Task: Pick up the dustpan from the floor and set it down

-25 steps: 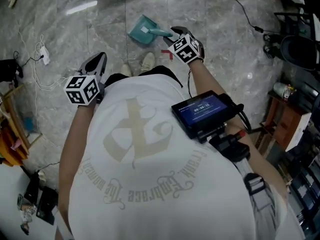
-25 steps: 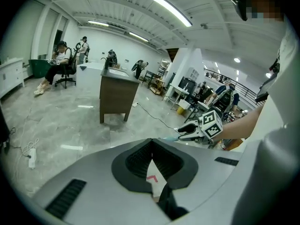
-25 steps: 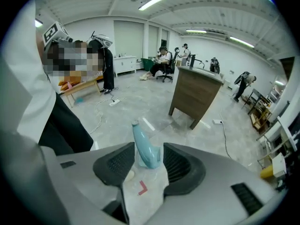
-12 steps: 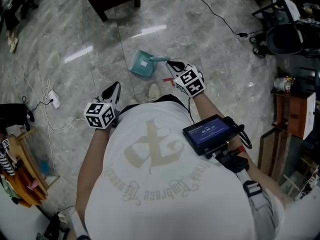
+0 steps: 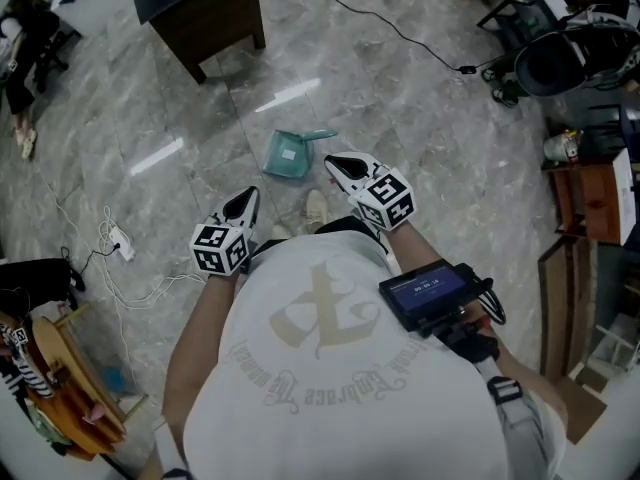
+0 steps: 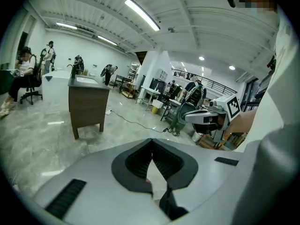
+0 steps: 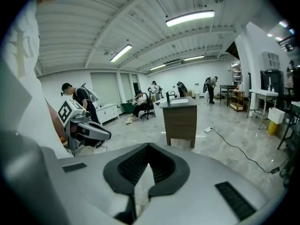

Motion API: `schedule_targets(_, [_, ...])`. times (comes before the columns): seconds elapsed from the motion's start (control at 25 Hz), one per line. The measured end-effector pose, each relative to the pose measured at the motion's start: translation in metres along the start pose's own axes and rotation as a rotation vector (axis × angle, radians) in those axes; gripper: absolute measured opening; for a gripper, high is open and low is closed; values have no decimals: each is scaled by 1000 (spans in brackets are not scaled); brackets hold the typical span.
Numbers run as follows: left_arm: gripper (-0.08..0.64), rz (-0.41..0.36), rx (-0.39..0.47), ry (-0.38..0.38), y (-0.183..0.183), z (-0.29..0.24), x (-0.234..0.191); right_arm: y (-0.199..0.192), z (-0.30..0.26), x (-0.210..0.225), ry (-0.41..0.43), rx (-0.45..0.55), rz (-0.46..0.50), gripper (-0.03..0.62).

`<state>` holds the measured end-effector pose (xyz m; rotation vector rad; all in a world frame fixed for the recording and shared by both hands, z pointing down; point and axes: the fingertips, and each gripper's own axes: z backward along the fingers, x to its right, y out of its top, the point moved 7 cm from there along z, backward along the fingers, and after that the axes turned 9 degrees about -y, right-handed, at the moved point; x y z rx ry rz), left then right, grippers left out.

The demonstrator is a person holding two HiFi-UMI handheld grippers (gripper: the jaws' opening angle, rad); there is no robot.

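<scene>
The teal dustpan (image 5: 289, 154) lies flat on the grey marble floor, its handle pointing right. My right gripper (image 5: 333, 160) hovers just right of the handle and well above the floor, apart from it. Its jaws are shut with nothing between them (image 7: 149, 147). My left gripper (image 5: 250, 196) hangs lower left of the dustpan, also shut and empty (image 6: 152, 140). Neither gripper view shows the dustpan. Each one looks level across the room and catches the other gripper: the right gripper (image 6: 209, 118) and the left gripper (image 7: 87, 130).
A dark wooden desk (image 5: 201, 12) stands beyond the dustpan. A black cable (image 5: 400, 32) crosses the floor behind it, and white cords with a power strip (image 5: 116, 240) lie at the left. Chairs and gear (image 5: 558, 60) and a wooden shelf (image 5: 592, 206) crowd the right side.
My right gripper has drawn back from the dustpan's handle and risen. The dustpan stays on the floor. The left gripper has lifted a little, and the whole view has climbed.
</scene>
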<state>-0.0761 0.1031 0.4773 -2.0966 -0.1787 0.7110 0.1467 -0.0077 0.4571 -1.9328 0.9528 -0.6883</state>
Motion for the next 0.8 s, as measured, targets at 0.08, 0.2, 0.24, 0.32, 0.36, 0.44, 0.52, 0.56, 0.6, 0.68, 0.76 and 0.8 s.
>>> schedule_targets(0.08, [11,1,-17,-15,0,-3,-1,-4,3,1,-15,-7,-22,17])
schedule_targets(0.2, [11,1,-42,-33,0,-9,-3,-11,6,4,-31,-24,-47,17])
schedule_targets(0.24, [11,2,-48,-36,2,-11,-5,-12,5,7,-35,-29,-54,17])
schedule_targets(0.32, [11,2,-56,-38,8,-13,-9,-10,3,9,-40,-32,-62,17])
schedule_targets(0.36, [12,0,-59,-38,8,-11,-9,-10,4,7,-41,-30,-66,17])
schedule_targets(0.44, [11,-7,-64,-40,0,-3,-4,-16,8,-7,-41,-24,-71,17])
schedule_targets(0.52, [11,-12,-61,-46,-12,4,1,-24,14,-21,-40,-20,-67,17])
schedule_targets(0.56, [11,-14,-58,-50,-15,6,2,-26,14,-25,-40,-19,-62,17])
schedule_targets(0.6, [11,-16,-56,-53,-16,8,2,-25,14,-28,-40,-20,-56,17])
schedule_targets(0.68, [11,-14,-52,-56,-16,14,-3,-20,10,-34,-41,-22,-47,17])
schedule_targets(0.76, [11,-8,-48,-55,-16,22,-9,-16,5,-41,-40,-25,-41,17])
schedule_targets(0.8, [11,-4,-46,-54,-16,26,-12,-13,3,-45,-40,-27,-38,17])
